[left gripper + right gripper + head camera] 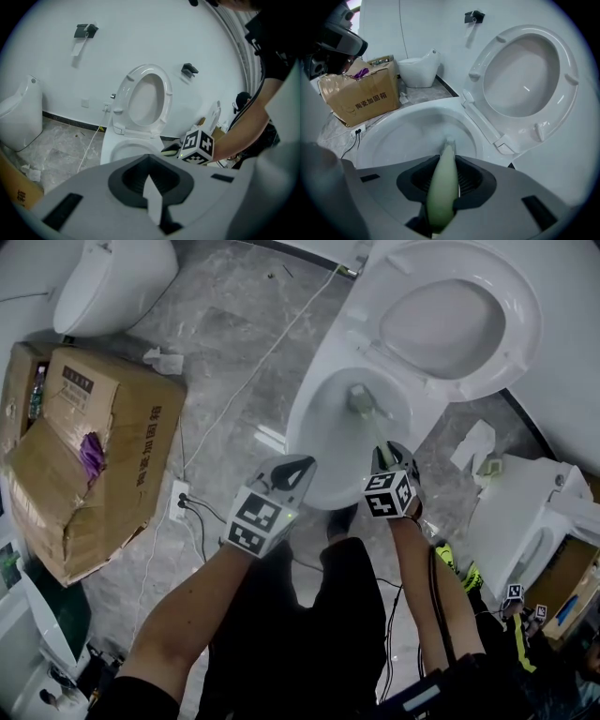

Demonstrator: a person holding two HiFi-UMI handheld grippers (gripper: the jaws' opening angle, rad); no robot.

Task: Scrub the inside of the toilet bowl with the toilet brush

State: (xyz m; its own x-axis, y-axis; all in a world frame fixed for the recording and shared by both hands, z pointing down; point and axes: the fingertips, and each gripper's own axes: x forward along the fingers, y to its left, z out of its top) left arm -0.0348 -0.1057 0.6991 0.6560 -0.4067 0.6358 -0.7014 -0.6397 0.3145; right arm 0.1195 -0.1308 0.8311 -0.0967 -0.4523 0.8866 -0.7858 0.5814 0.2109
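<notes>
Head view, toilet brush in right hand-held gripper

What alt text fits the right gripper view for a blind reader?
The right gripper holds a pale green toilet brush between its jaws, the head reaching into the white toilet bowl. The seat stands raised at right; a cardboard box sits far left.

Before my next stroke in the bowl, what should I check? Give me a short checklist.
1. Right hand-held gripper shut on the toilet brush handle: ok.
2. Brush head inside the toilet bowl: ok.
3. Seat raised, clear of the bowl: ok.
4. Left hand-held gripper shut, empty, apart from the brush: ok.
5. Brush head pressed against the bowl wall: cannot tell.
</notes>
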